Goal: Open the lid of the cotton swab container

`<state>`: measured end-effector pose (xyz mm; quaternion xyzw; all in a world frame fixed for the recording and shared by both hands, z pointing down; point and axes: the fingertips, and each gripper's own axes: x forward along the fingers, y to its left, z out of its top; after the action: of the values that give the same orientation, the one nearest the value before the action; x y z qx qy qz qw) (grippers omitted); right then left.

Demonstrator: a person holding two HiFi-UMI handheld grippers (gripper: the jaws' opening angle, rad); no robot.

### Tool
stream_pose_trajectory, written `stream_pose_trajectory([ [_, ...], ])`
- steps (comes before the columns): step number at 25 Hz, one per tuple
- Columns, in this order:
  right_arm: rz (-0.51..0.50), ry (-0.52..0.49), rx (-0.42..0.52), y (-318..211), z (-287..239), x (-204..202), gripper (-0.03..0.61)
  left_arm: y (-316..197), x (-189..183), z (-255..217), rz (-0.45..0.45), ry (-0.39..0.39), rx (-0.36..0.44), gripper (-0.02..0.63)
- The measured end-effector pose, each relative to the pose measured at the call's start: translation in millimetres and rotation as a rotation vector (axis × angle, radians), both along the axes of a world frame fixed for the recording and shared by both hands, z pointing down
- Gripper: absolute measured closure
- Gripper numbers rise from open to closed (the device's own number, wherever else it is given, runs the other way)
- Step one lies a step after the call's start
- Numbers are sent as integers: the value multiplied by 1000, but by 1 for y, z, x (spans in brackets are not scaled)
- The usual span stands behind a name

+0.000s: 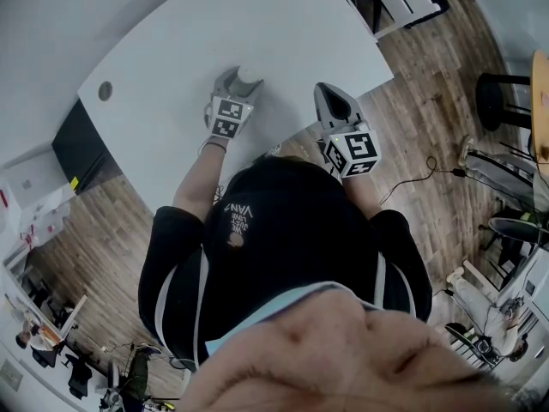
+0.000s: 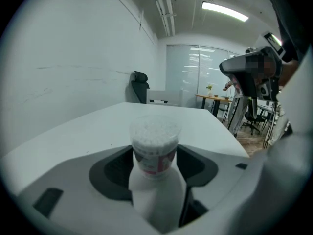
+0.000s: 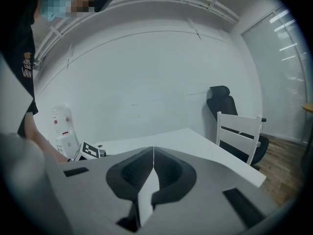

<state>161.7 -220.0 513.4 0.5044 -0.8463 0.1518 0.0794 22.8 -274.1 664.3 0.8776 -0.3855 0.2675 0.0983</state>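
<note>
The cotton swab container is a small clear tub full of white swabs with a pink and white label, its lid on. It stands upright on the white table. My left gripper is shut on it, a dark pad against each side of its lower half. In the head view the container shows as a white round top at the left gripper's tips. My right gripper hovers to the right near the table's front edge, shut with nothing between its pads.
The table runs bare towards a white wall. A white chair and a black office chair stand past the table's far end. Wooden floor, cables and more furniture lie to the right.
</note>
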Motion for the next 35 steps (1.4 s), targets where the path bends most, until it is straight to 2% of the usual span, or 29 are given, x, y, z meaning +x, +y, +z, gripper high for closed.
stream_pose_trajectory([
  [19, -15, -4, 11, 3, -3, -6, 566, 3, 0, -2, 15, 11, -40, 351],
  [35, -60, -17, 30, -1, -14, -16, 566, 1, 3, -40, 16, 10, 15, 351],
])
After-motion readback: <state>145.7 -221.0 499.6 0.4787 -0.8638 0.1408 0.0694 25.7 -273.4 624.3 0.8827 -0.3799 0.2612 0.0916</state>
